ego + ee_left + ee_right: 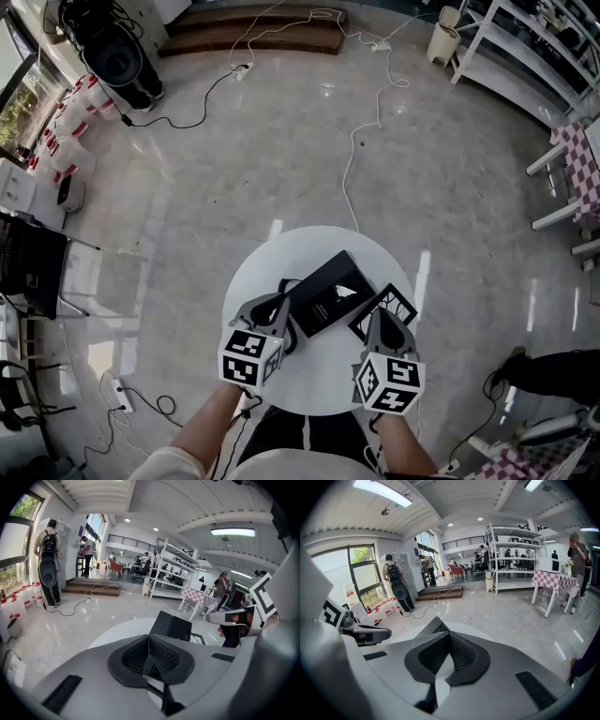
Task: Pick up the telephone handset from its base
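A black telephone [323, 292] lies on the round white table [272, 253], its handset resting along the base and a coiled cord at its left end. My left gripper [278, 305] hovers just left of the phone's near end, shut and empty. In the left gripper view its jaws [149, 637] meet, with the telephone [171, 626] just beyond them. My right gripper [382, 317] sits to the phone's right, above a marker card, also shut with nothing in it. In the right gripper view its jaws [450, 633] are closed, and a corner of the telephone [436, 626] peeks over them.
A black-and-white marker card [386, 305] lies on the table right of the phone. Cables [361, 141] trail over the glossy floor. A speaker [112, 52] stands far left, shelving [525, 47] far right, a checkered table [581, 159] and a person's shoe [511, 366] at the right.
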A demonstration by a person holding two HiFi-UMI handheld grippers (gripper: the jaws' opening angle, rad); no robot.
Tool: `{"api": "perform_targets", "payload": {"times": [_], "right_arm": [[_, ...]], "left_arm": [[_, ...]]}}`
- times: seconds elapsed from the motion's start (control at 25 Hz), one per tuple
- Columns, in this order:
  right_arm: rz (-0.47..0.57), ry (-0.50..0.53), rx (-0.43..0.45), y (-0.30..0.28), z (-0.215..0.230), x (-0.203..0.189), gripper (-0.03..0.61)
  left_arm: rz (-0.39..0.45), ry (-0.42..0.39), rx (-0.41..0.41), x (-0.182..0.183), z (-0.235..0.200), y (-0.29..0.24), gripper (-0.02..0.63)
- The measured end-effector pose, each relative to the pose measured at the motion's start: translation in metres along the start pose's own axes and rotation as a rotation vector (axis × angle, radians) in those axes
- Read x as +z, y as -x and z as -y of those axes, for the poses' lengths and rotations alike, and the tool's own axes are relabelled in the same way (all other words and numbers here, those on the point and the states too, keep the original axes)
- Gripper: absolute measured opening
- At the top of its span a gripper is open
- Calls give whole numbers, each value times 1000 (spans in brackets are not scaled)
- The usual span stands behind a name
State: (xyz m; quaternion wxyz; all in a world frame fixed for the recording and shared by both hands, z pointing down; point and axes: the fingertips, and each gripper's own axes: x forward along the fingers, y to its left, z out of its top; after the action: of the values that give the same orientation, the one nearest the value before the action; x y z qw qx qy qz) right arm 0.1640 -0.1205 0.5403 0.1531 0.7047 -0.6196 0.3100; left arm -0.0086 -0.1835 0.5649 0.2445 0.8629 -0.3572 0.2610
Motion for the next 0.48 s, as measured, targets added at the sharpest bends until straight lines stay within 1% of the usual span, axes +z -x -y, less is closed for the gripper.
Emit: {"api": "perform_targets", "payload": {"times": [0.16,0.4,0.48], "right_arm": [[-13,-8,5,-5,0,-8,23],[-29,-4,9,-8,-1,-14,23],[-32,-4,8,-10,0,-16,23]], "left_arm": [[-48,-38,-34,-3,1,-13,18],[-65,-32,-54,-6,-4,-22,20],[-70,-38,-61,-7,-5,-25,33]]}}
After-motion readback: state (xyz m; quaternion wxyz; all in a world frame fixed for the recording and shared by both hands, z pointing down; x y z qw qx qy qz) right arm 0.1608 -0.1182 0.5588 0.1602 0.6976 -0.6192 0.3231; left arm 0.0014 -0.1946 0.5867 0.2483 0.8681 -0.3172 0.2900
